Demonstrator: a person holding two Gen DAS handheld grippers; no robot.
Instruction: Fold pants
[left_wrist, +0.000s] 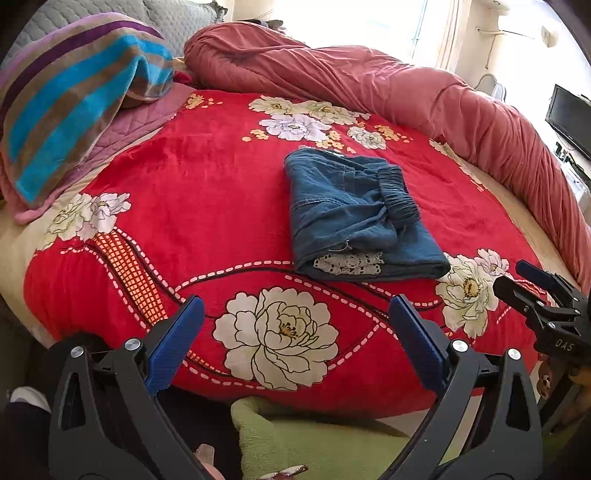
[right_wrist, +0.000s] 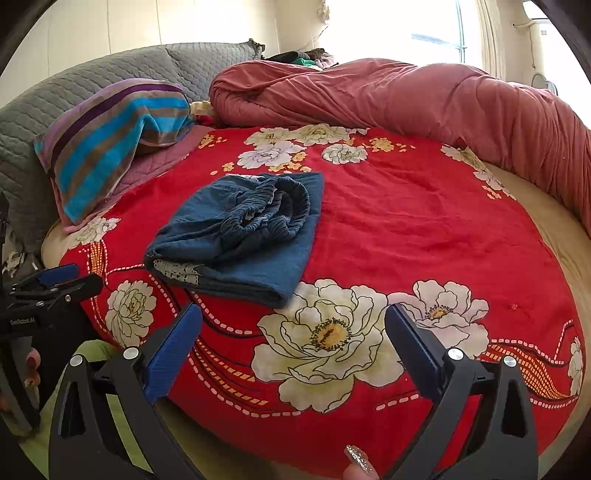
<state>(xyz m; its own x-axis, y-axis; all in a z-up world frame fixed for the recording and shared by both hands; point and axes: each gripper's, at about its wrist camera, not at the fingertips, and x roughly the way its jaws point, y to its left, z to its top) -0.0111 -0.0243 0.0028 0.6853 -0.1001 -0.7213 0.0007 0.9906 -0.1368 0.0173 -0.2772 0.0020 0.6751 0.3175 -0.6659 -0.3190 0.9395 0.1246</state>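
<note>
Well apart: folded pants (left_wrist: 360, 214), both grippers.

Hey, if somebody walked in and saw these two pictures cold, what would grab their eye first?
First the bright red blanket with big white flowers, covering the whole bed. On it lie the blue pants, folded into a compact bundle, left of centre in the right wrist view. The left gripper and right gripper are both open and clear of the pants, and a rolled pink quilt runs along the bed's far edge.
</note>
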